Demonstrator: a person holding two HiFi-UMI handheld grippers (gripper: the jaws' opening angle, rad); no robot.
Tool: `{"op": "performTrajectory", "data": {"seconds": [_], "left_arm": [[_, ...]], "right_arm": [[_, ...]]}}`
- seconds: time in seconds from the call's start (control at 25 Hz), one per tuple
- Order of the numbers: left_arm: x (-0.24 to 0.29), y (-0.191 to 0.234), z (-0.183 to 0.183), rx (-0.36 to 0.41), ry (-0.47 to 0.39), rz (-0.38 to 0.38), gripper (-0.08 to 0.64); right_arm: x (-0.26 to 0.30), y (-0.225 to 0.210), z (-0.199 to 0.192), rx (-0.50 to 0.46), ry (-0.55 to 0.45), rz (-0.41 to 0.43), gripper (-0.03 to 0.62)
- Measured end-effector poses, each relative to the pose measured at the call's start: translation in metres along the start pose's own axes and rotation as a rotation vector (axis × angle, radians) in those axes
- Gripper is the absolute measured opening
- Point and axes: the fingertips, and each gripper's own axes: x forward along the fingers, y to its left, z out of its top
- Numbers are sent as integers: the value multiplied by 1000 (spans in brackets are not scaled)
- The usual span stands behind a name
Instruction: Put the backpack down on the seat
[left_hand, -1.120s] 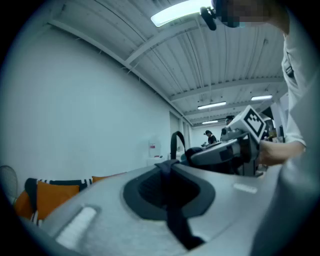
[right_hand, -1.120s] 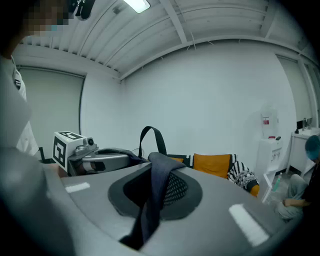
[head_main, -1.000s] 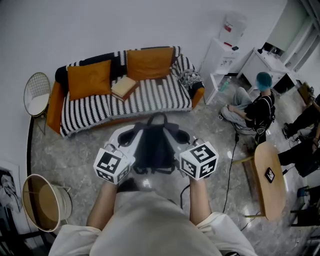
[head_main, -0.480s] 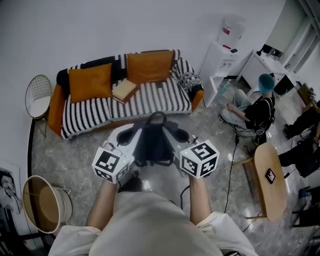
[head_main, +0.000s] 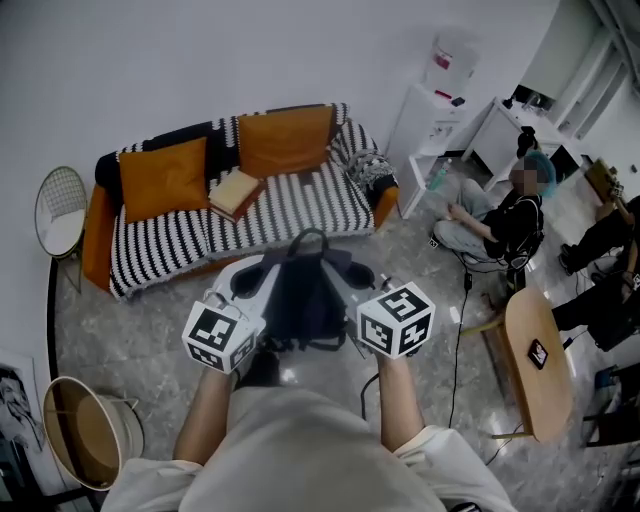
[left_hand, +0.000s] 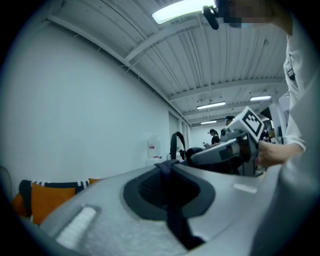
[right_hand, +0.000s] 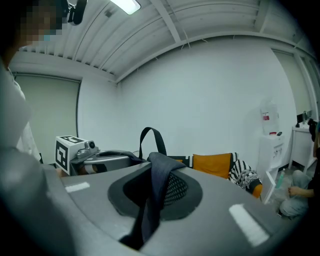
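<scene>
Backpack (head_main: 303, 298) underside out of sight

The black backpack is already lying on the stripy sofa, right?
No. The backpack is not on the sofa yet. It hangs in front of it, above the floor, held up by the left gripper and the right gripper. The head view shows this.

The backpack (head_main: 300, 300) has edged slightly closer to the sofa (head_main: 280, 205).
</scene>
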Motion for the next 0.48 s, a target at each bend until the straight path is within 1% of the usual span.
{"op": "performTrajectory", "data": {"seconds": [0.24, 0.48], "left_arm": [[46, 45, -8, -21, 7, -22, 3], [92, 85, -11, -11, 13, -37, 3]], "right_arm": [[42, -44, 7, 11, 10, -7, 23], [80, -88, 20, 13, 7, -9, 23]]}}
